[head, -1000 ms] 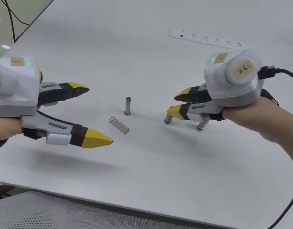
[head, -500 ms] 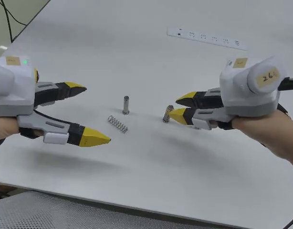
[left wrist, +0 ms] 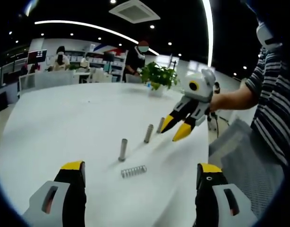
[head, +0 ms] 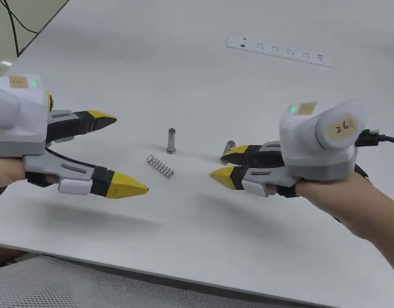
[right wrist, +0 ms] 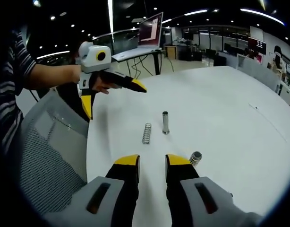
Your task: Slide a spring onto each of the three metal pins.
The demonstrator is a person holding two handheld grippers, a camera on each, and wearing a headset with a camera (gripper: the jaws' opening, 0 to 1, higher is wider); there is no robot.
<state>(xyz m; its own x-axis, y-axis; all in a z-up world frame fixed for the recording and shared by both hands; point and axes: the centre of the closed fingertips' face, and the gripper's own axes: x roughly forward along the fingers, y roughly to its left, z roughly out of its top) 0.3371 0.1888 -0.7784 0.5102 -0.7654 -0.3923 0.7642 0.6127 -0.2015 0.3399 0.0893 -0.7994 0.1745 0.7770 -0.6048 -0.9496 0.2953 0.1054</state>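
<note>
The left gripper (head: pixel 120 153) is held low over the near left of the white table (head: pixel 203 77), its yellow-tipped jaws spread wide with nothing between them. In the left gripper view the loose spring (left wrist: pixel 134 171) lies flat on the table just ahead of that gap, not touched by either jaw.

From the head view, that spring (head: pixel 160 167) lies on its side just in front of a bare metal pin (head: pixel 171 141), which stands upright; the 2 are near each other but apart. To the right stands a pin with a spring already on it (head: pixel 229 149), partly hidden behind the upper jaw of the right gripper (head: pixel 226 164). That gripper's jaws are a narrow gap apart and hold nothing. In the right gripper view the sprung pin (right wrist: pixel 195 158) stands just beside the right-hand jaw.

The left gripper view shows 3 pins in a row; the 2 farther ones are too small to tell whether coils sit on them.

A round sticker (head: pixel 341 127) on the rear end of the right gripper has "26" handwritten on it. A white power strip (head: pixel 277 51) lies at the far side of the table, well apart from the work.
</note>
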